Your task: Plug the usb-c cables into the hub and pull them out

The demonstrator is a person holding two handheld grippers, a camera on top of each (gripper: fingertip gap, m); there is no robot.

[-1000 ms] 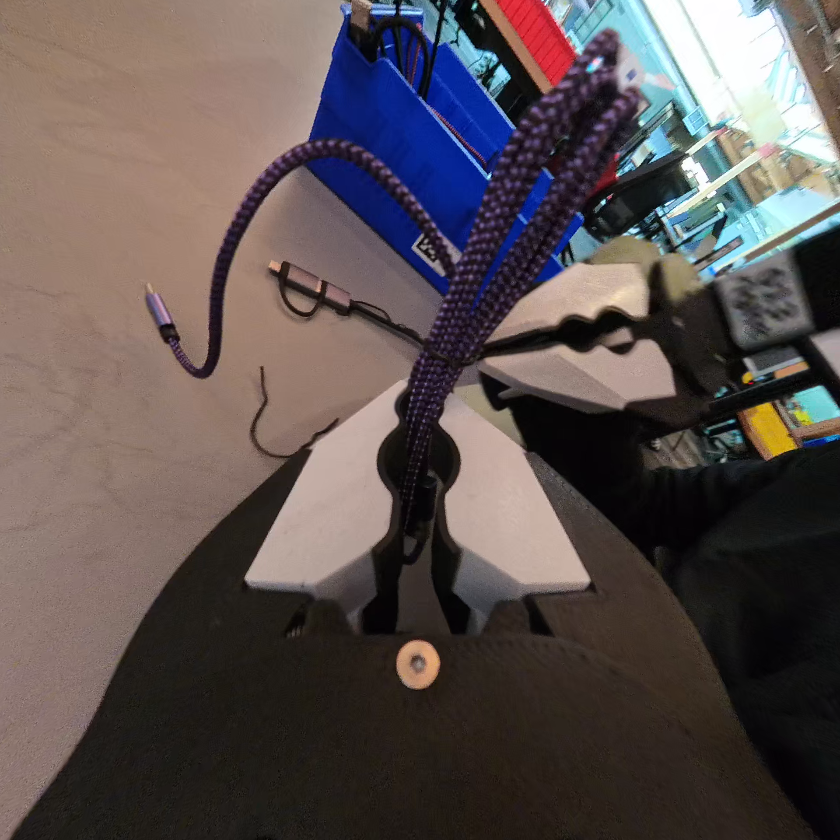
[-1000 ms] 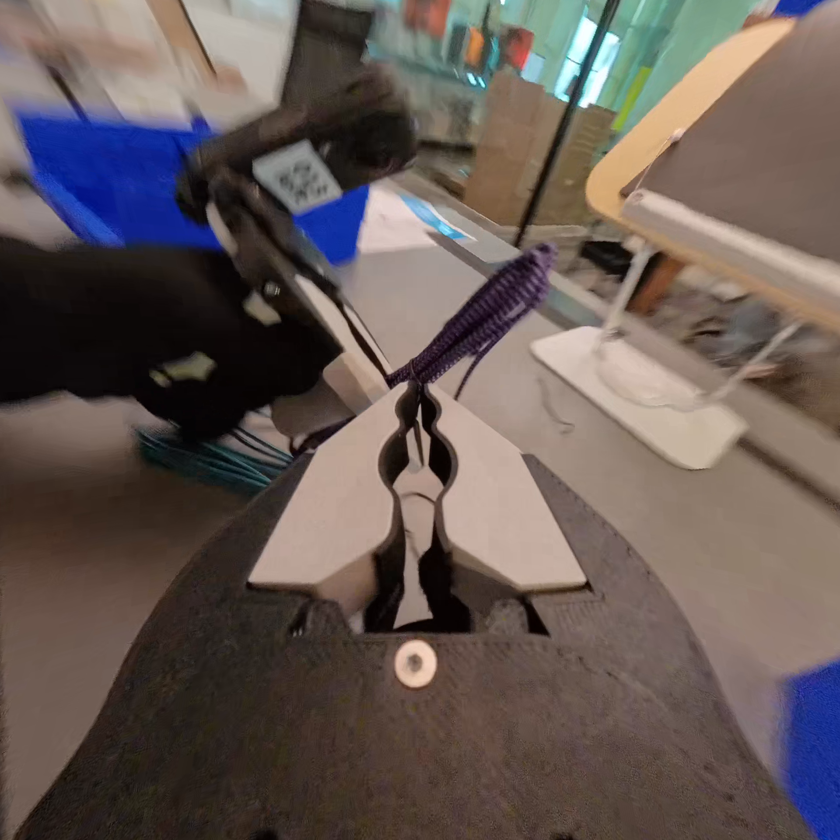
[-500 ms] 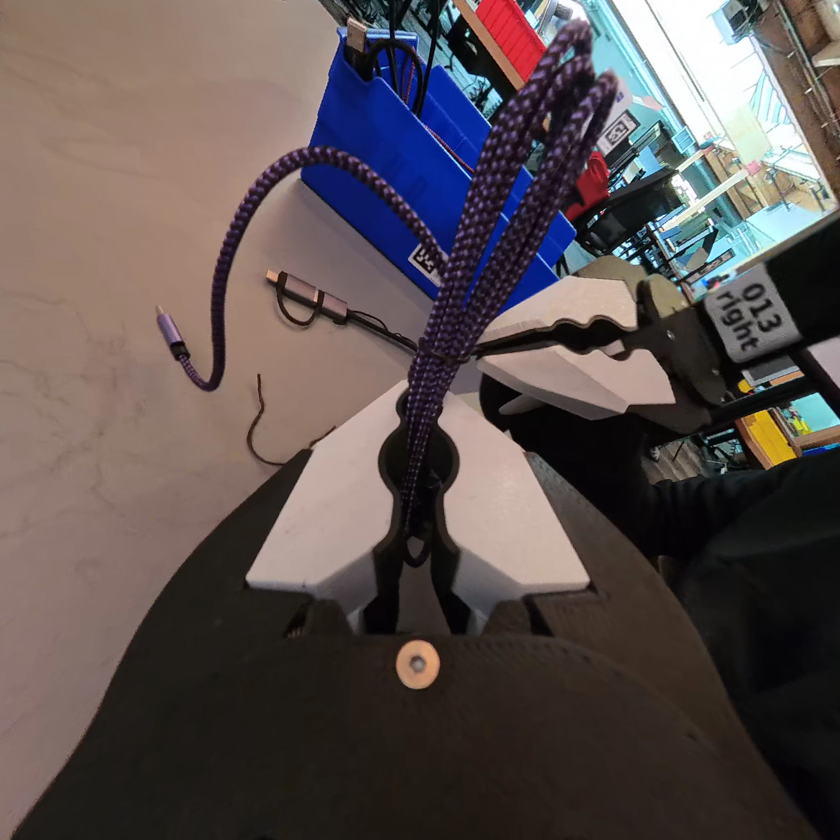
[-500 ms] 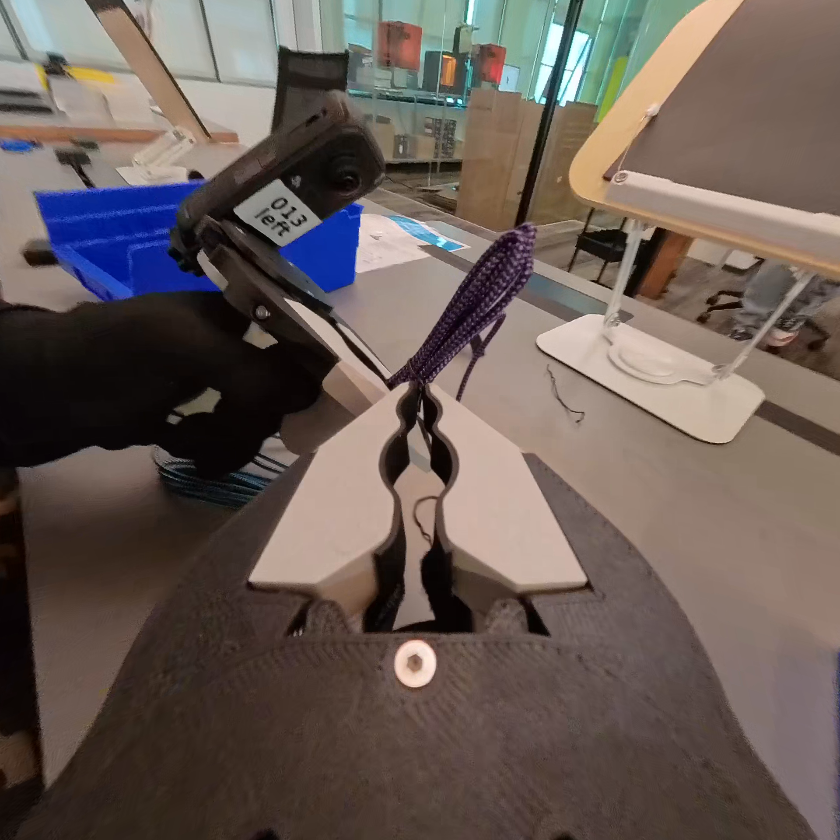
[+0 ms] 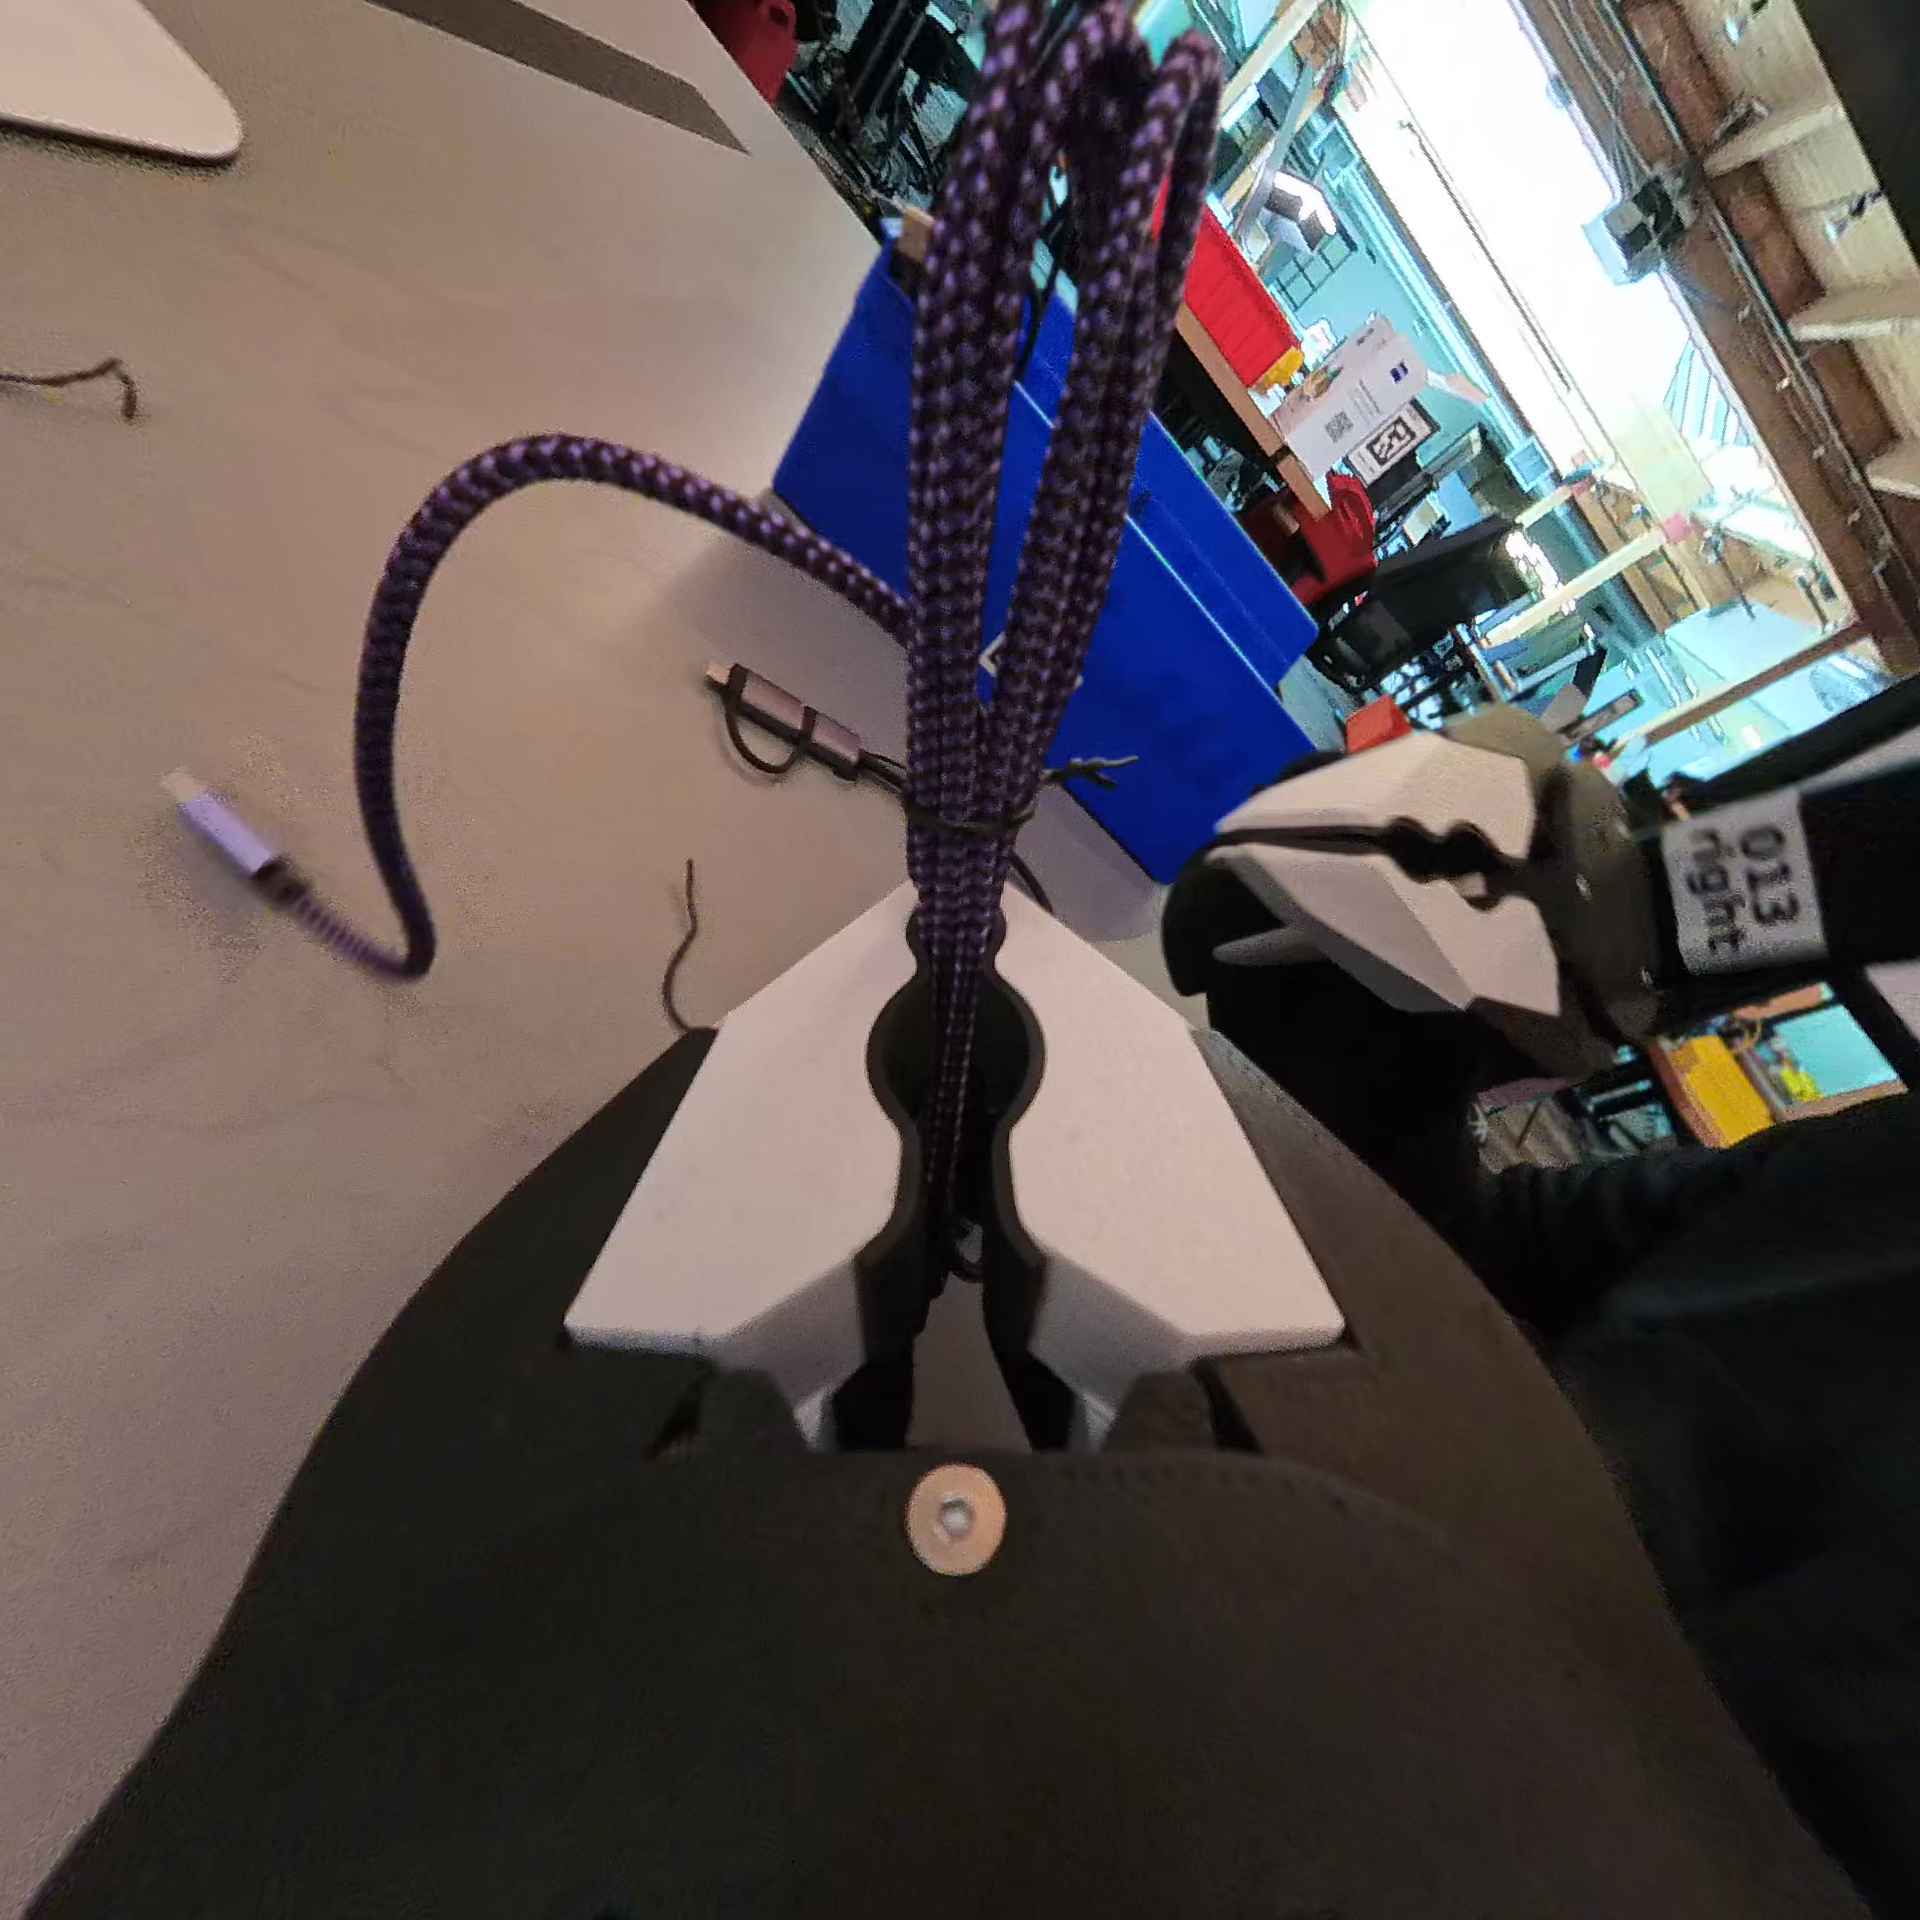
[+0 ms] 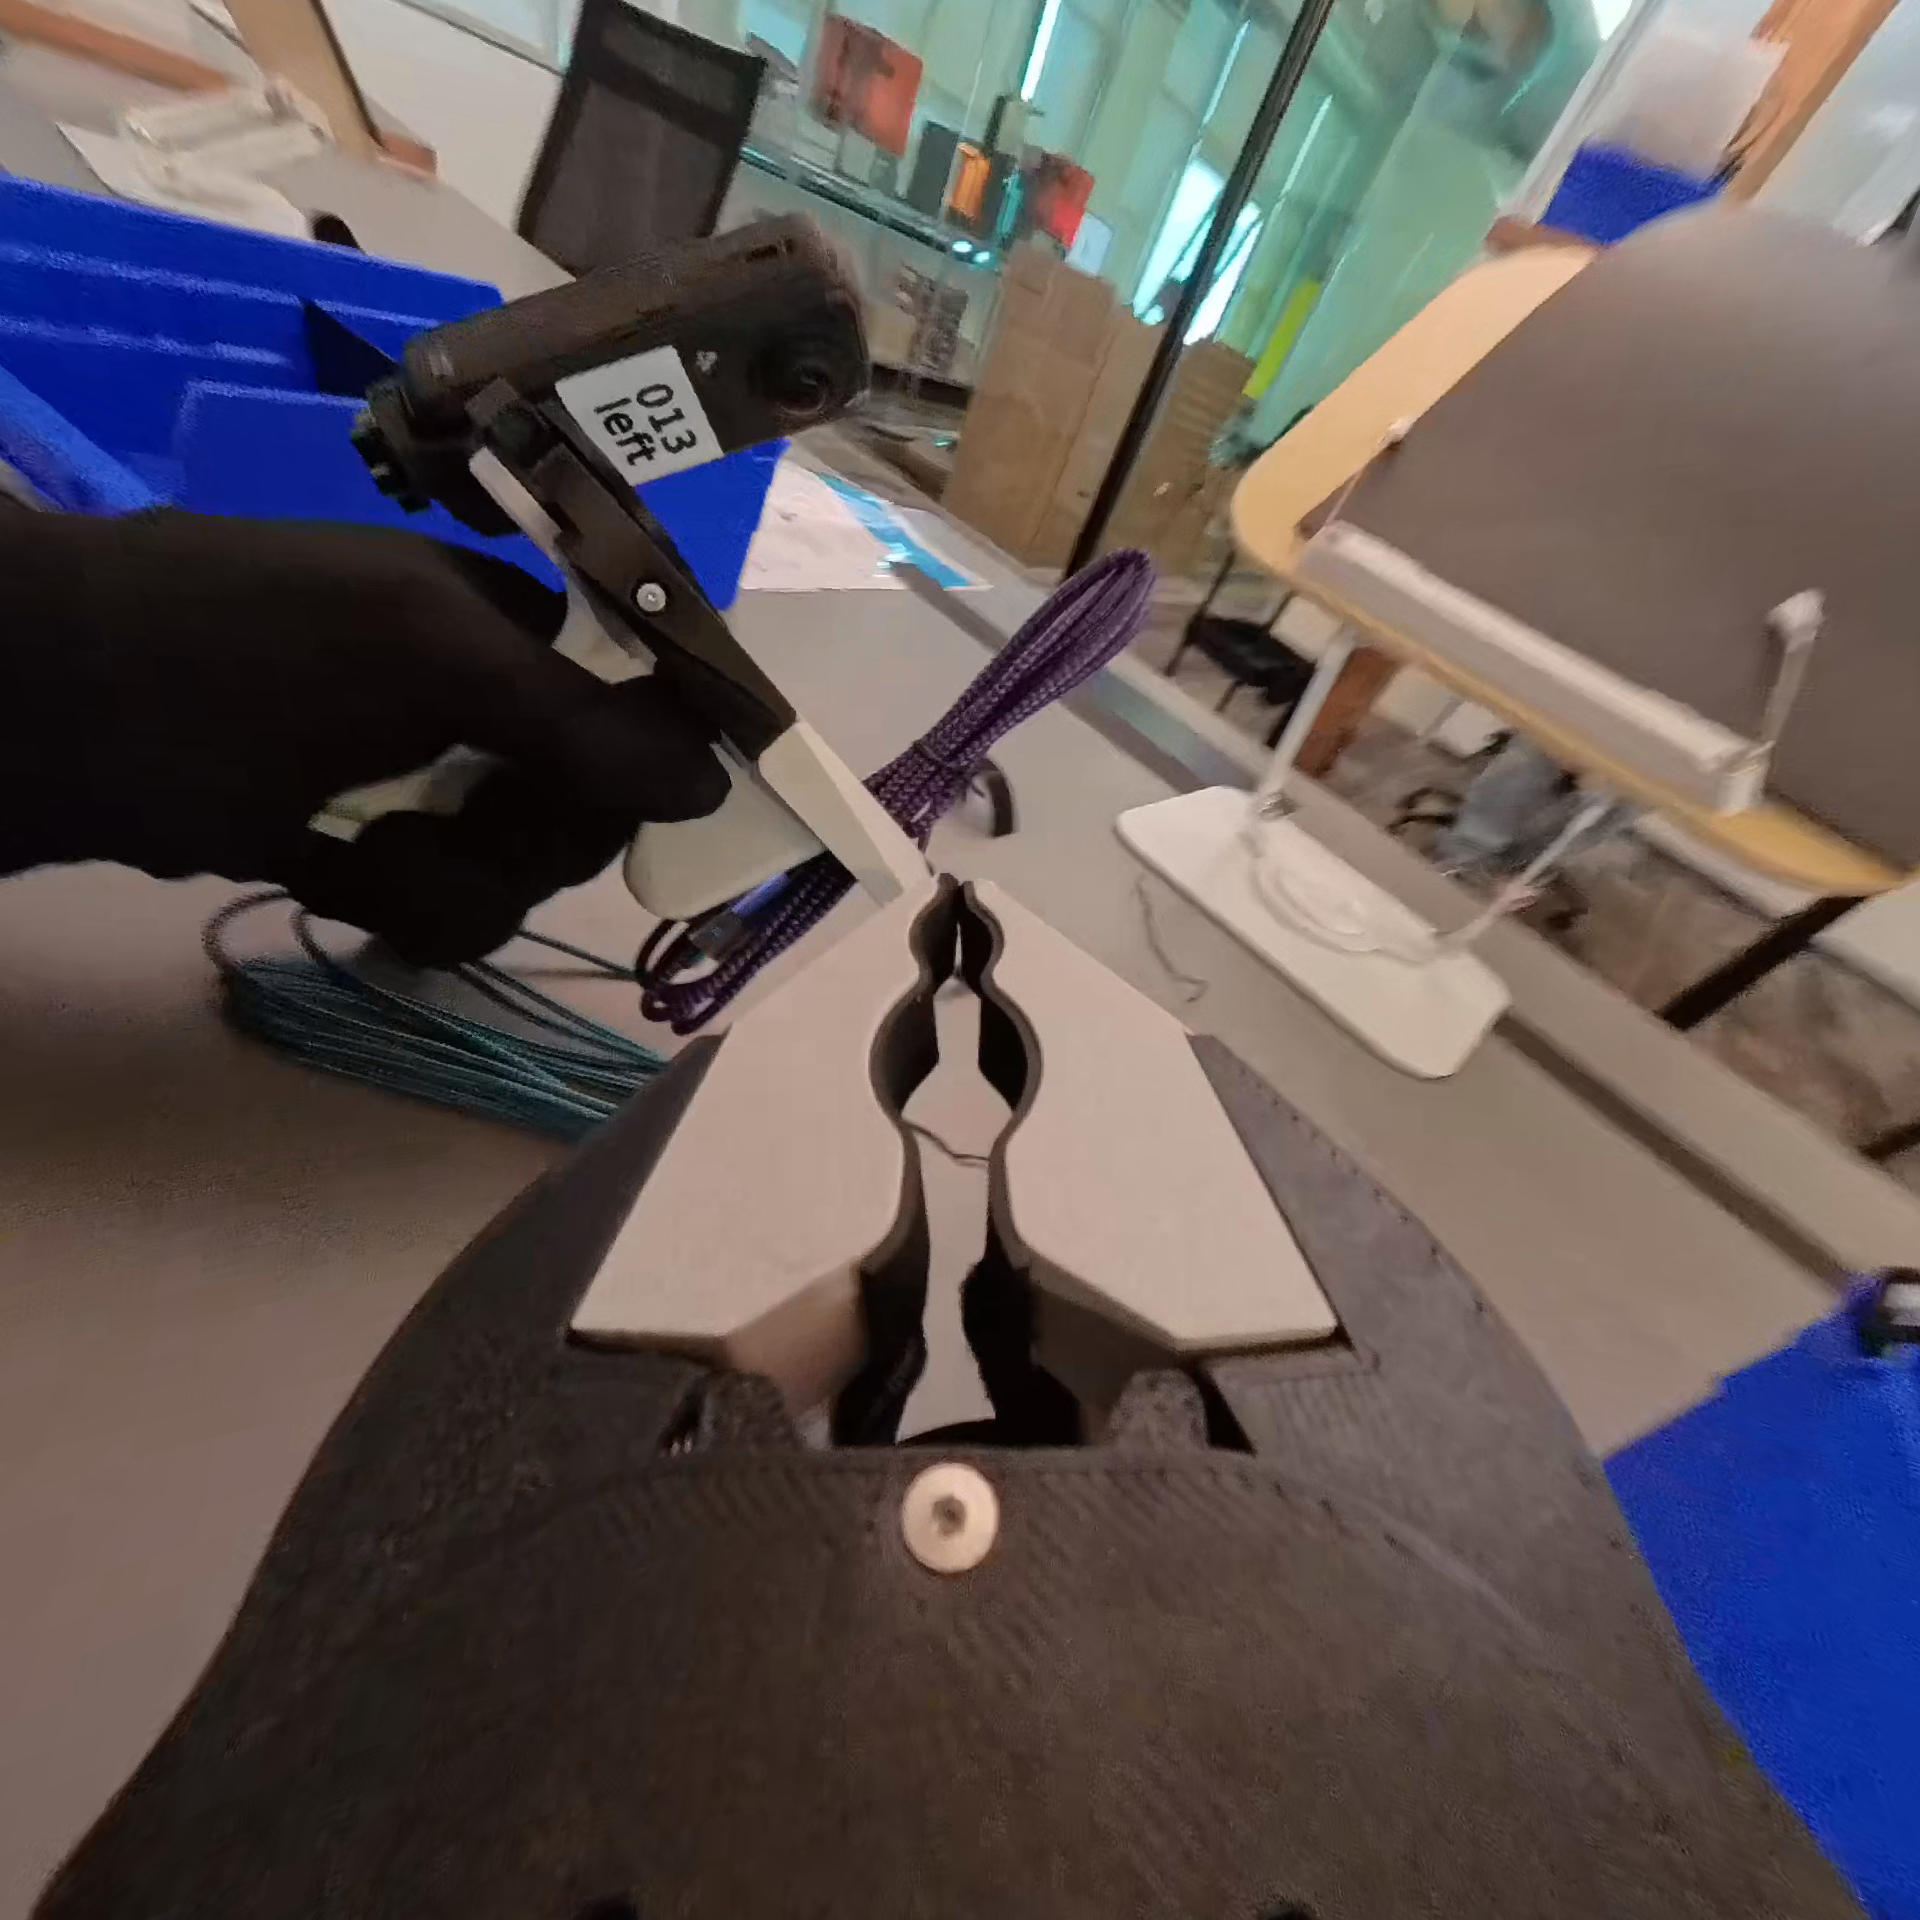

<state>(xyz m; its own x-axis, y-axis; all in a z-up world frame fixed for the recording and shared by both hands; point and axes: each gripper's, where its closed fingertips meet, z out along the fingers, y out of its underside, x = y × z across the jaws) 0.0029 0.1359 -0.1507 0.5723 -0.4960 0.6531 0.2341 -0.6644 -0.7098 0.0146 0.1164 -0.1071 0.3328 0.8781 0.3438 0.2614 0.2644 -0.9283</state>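
My left gripper (image 5: pixel 956 914) is shut on a bundle of purple braided usb-c cable (image 5: pixel 977 468), held above the table. A thin black tie (image 5: pixel 966 821) binds the bundle just past my fingertips. One loose end curves left and down to a purple plug (image 5: pixel 218 831) near the table. A small grey hub (image 5: pixel 790 717) with a black lead lies on the table behind the bundle. My right gripper (image 6: pixel 951 894) is shut, its tips just beside the left gripper's finger (image 6: pixel 831 800) and apart from the bundle (image 6: pixel 997 696). It shows at the right in the left wrist view (image 5: pixel 1221 847).
A blue bin (image 5: pixel 1143 644) stands behind the hub; it also shows in the right wrist view (image 6: pixel 208 343). A coil of teal cable (image 6: pixel 416 1029) lies under the gloved hand. A white stand base (image 6: pixel 1309 935) sits at the right. Loose black threads (image 5: pixel 681 956) lie on the table. My hands' fingertips stand some 5 cm from each other.
My right gripper has drawn back from the tie on the bundle and now sits apart from it, still shut. The left gripper keeps its hold and has tilted.
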